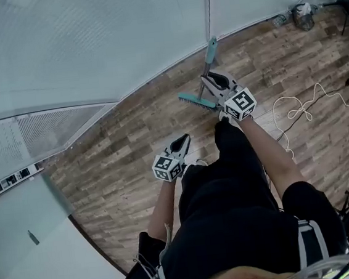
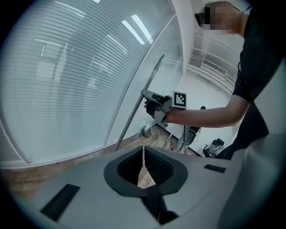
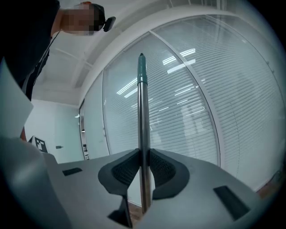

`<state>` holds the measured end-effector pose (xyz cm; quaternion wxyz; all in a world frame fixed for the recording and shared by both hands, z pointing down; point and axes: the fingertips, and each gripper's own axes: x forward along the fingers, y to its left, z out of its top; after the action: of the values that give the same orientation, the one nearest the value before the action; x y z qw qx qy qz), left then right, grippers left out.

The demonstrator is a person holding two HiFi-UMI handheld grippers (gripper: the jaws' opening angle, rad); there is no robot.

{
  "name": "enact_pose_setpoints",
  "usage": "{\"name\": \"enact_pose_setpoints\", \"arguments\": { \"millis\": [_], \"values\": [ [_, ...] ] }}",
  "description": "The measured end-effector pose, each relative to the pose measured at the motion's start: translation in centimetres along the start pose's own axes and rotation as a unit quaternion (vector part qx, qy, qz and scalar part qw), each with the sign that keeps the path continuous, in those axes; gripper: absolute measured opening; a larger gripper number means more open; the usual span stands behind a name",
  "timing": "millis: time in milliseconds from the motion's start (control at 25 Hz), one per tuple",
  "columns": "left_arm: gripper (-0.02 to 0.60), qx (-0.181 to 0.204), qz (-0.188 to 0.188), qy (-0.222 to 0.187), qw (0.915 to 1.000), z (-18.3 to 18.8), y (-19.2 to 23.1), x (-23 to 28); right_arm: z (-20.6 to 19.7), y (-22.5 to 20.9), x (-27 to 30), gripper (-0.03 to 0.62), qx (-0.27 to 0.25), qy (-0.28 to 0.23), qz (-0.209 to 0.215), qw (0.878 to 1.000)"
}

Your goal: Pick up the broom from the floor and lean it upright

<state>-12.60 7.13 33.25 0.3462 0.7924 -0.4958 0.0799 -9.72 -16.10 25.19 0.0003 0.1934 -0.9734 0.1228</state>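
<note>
Two grippers: the right gripper [image 1: 217, 83], upper centre, pinches the metal handle of the broom [image 1: 212, 51], standing beside the glass wall [image 1: 120, 36]. The left gripper [image 1: 181, 145], mid-frame, has its jaws pressed together, empty.

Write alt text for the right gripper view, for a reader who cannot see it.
The right gripper is shut on the broom handle, a silver metal pole with a teal tip that stands upright between its dark jaws. Behind it is a glass wall with white blinds.
</note>
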Motion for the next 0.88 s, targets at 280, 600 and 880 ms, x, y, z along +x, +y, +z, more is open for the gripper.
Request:
{"name": "enact_pose_setpoints", "arguments": {
  "millis": [280, 600, 880],
  "values": [
    [0.031, -0.029, -0.028, -0.023, 0.9989, 4.8, -0.1, 9.4, -5.6, -10.5, 4.7, 0.078, 0.037, 0.04, 0.009, 0.998],
    [0.031, -0.053, -0.08, -0.033, 0.9948, 6.2, 4.8, 17.0, -15.7, -17.6, 9.0, 0.083, 0.055, 0.097, 0.019, 0.994],
    [0.028, 0.018, -0.069, -0.039, 0.9967, 5.0, 11.3, 23.0, -26.9, -25.6, 11.3, 0.083, 0.088, 0.114, -0.016, 0.989]
  ]
}}
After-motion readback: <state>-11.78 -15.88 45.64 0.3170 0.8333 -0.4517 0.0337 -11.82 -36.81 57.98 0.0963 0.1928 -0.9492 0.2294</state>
